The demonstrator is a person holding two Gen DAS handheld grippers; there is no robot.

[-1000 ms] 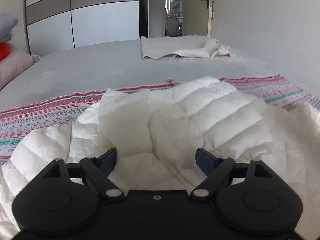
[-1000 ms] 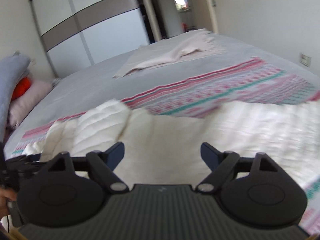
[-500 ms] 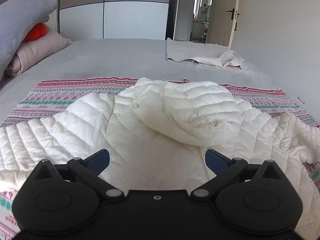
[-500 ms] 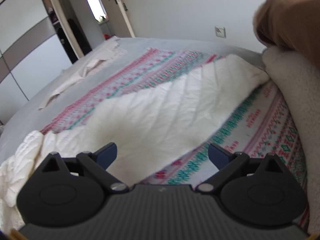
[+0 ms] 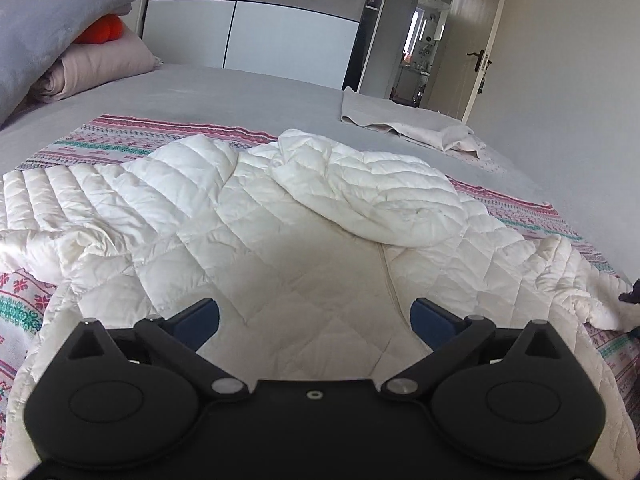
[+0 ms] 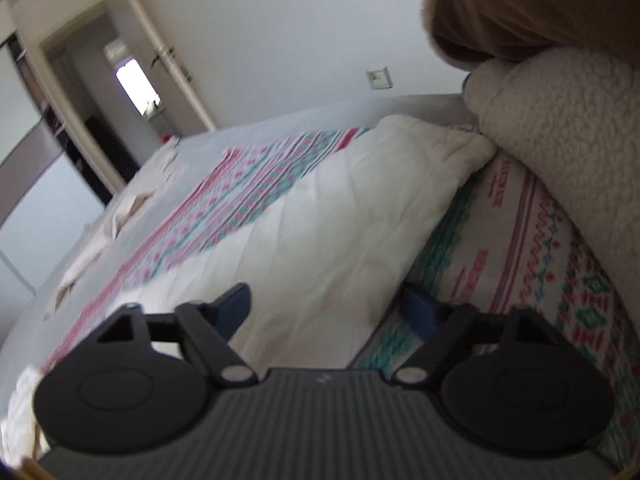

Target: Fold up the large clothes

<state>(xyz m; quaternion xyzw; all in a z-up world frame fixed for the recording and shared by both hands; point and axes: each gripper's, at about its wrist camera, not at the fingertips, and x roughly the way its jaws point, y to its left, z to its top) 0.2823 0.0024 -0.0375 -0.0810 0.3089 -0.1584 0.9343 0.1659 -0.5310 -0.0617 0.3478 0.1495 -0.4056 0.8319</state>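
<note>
A white quilted jacket [image 5: 304, 248] lies spread on a patterned blanket [image 5: 120, 136] on the bed, its hood [image 5: 372, 200] bunched on top. My left gripper [image 5: 316, 318] hovers wide open over the jacket's lower front, and nothing sits between its pads. In the right wrist view one jacket sleeve [image 6: 340, 220] stretches across the blanket [image 6: 540, 264]. My right gripper [image 6: 328, 306] is tilted over it and its jaws are closing. The sleeve lies between the fingers, and the pads do not visibly press on it.
Grey and pink pillows [image 5: 60, 40] are stacked at the far left of the bed. A beige cloth [image 5: 404, 124] lies at the far side near the open door. A cream fleece bundle [image 6: 560, 140] with something brown on top crowds the sleeve's end.
The left gripper has pulled back from the jacket's folds and opened wider, so the whole jacket shows. The right gripper has swung over to the sleeve, rolled, sunk lower, and its fingers have come closer together.
</note>
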